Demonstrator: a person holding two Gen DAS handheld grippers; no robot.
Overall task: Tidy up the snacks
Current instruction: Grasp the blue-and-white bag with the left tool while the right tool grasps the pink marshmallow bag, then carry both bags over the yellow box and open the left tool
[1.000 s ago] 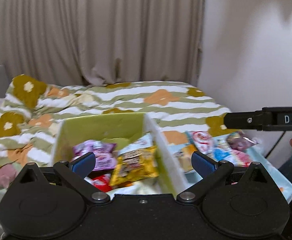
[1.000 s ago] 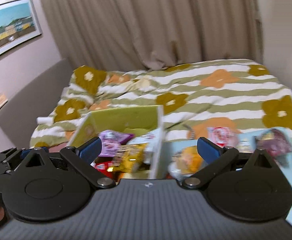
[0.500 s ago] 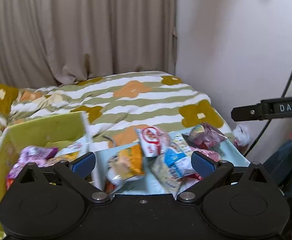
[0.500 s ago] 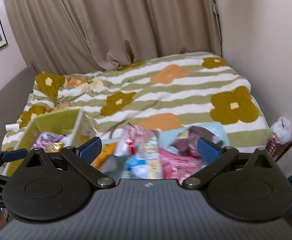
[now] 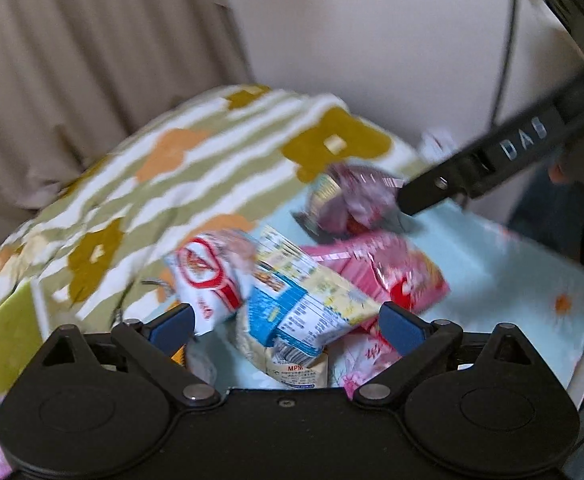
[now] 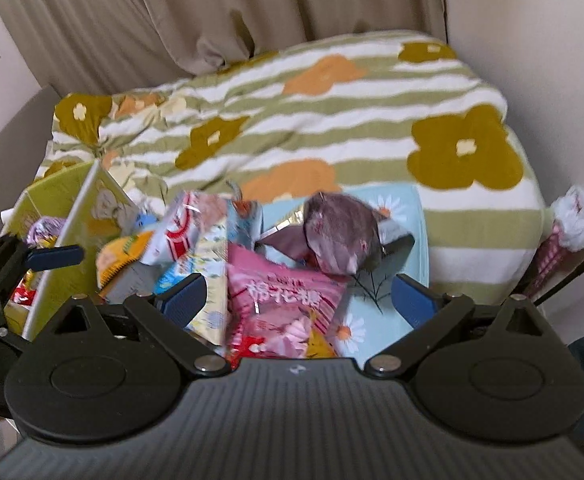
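You are hovering both empty grippers — left gripper (image 5: pixel 286 322) and right gripper (image 6: pixel 298 300), jaws spread wide — over the snack packets (image 6: pixel 284 304) lying heaped on the pale blue tray (image 6: pixel 406 216), while the green box (image 6: pixel 52 196) is holding only a few.

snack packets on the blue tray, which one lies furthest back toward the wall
The dark purple packet. It sits at the far end of the light blue tray, behind the pink packet and the blue-and-yellow one, which lie nearer the cameras.
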